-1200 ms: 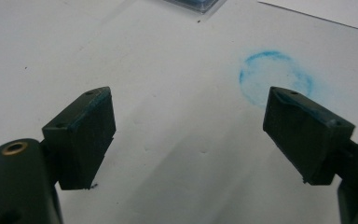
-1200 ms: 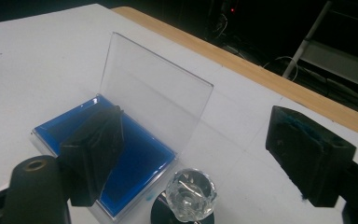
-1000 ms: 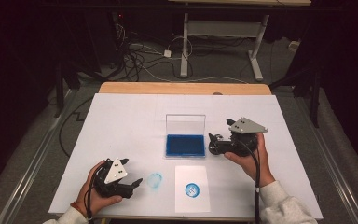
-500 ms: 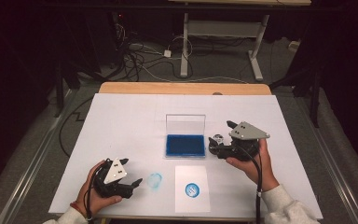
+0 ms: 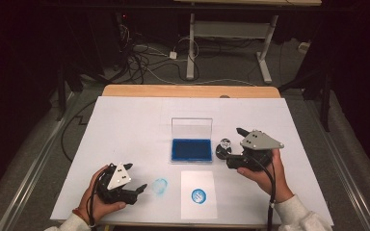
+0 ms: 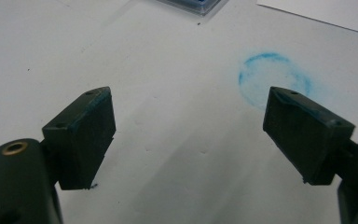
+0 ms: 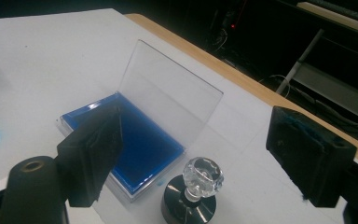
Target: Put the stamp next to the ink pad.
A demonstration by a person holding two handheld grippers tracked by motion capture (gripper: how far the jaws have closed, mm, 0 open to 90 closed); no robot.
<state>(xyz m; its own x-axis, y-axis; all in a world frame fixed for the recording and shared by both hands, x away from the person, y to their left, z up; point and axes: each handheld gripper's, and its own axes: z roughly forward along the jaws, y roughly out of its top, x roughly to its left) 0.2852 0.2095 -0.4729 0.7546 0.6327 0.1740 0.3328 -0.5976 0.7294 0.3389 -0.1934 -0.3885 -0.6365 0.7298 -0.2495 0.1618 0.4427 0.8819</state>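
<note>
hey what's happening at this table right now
A person holds a hand-held gripper in each hand over a white table. The right hand-held gripper is open, its jaws around the clear knob of a round stamp standing beside an open blue ink pad. The left hand-held gripper rests open and empty near a blue ring smudge. A sheet of paper near the person bears one round blue print.

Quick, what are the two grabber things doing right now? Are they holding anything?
Left gripper: open, holding nothing, over a blue ink smudge.
Right gripper: open, holding nothing; the stamp stands between its jaws.
</note>
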